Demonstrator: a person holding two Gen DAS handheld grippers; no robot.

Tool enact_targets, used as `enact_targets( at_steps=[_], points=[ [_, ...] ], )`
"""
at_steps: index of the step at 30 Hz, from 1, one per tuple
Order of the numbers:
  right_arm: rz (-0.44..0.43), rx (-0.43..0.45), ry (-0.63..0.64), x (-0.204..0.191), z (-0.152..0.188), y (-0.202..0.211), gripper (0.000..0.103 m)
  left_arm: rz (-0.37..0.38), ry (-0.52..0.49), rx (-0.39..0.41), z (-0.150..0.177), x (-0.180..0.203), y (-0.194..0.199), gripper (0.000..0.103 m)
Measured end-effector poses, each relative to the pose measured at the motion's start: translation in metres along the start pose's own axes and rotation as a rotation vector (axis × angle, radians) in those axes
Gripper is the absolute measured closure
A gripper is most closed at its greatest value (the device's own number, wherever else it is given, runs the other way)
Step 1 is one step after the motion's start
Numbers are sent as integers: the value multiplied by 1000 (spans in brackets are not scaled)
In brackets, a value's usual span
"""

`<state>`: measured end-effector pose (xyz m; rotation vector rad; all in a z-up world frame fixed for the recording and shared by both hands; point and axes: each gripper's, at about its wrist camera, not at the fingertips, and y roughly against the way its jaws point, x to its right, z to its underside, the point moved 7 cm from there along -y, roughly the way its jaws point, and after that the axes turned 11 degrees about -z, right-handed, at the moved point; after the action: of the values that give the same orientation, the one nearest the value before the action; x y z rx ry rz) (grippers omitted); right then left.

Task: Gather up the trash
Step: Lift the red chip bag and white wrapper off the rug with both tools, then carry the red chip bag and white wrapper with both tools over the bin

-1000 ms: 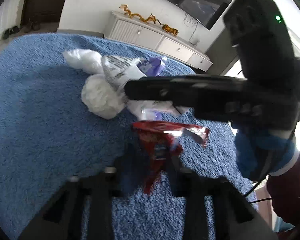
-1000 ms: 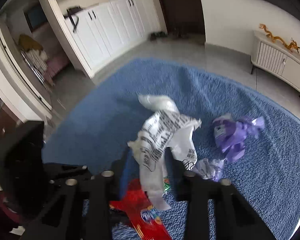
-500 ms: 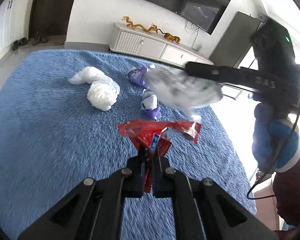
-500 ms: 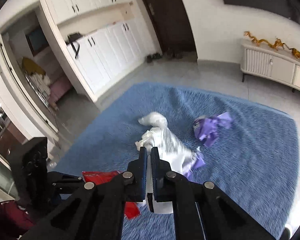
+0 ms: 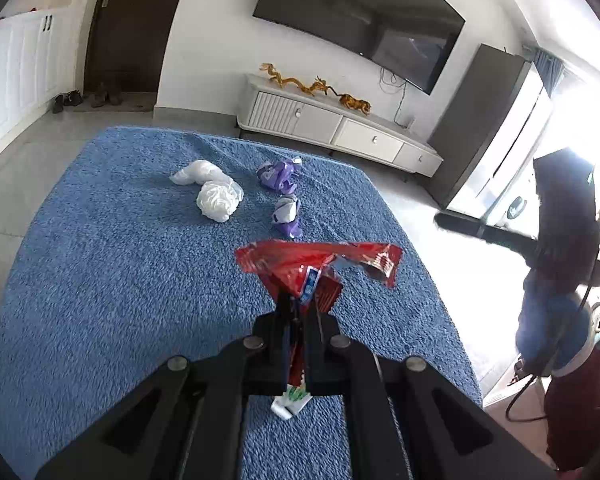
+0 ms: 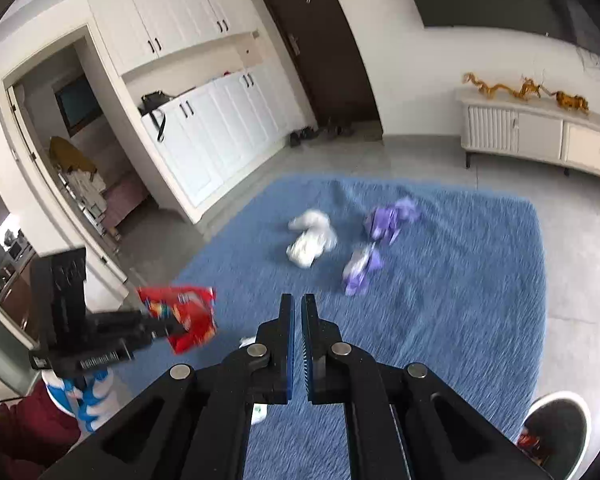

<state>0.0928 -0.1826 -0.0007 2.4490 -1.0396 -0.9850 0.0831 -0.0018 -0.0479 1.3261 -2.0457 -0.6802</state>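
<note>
My left gripper [image 5: 298, 304] is shut on a red snack wrapper [image 5: 316, 266] and holds it up above the blue rug [image 5: 100, 260]. The wrapper also shows in the right wrist view [image 6: 184, 316]. My right gripper [image 6: 297, 300] has its jaws nearly together, and nothing shows between them. The white printed bag it held is not in view. On the rug lie a crumpled white plastic bag [image 5: 216, 194] and two purple wrappers [image 5: 278, 174] [image 5: 287, 214]. They also show in the right wrist view: the white bag [image 6: 312, 238], the purple wrappers [image 6: 390, 220] [image 6: 360, 268].
A small white and green scrap [image 5: 294, 400] lies on the rug under my left gripper. A white TV cabinet [image 5: 332, 128] stands beyond the rug. White cupboards [image 6: 220, 128] line the left wall. A dark round bin [image 6: 556, 428] sits at the lower right.
Both grippers closed on their trash and rose well above the rug. The white printed bag, in my right gripper half a second ago, no longer shows between its fingers.
</note>
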Motion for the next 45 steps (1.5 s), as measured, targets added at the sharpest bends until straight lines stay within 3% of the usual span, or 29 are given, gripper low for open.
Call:
enact_targets(
  at_steps=[4,10,15,16,19,27,31,38,45],
  points=[
    [-27,-80,-30,2,27,-30,65,-11,32,8,5,-9,7,99],
    [-90,-183,-102,0,60,-86,48,-48,42,14,13,-24,18,99],
    [-123,-234,-163,1,78,-121,50,-89,23,25,16,-27,28,99],
    [-136,-233,-171,1,80,-125,64,-94,20,25,16,-27,30,99],
    [-164,-196,-185,1,78,-120,84,-102,13,17,15,-24,29,99],
    [-153,5,-236,39,70,-29,86,-63,-89,-29,9,38,4,99],
    [-53,116,-264,80,75,42,86,-6,-178,-57,5,94,-19,99],
    [289,228,-315,164,112,174,85,118,-348,-138,12,218,-75,99],
    [511,233,-453,242,167,230,85,214,-462,-269,38,342,-144,97]
  ],
)
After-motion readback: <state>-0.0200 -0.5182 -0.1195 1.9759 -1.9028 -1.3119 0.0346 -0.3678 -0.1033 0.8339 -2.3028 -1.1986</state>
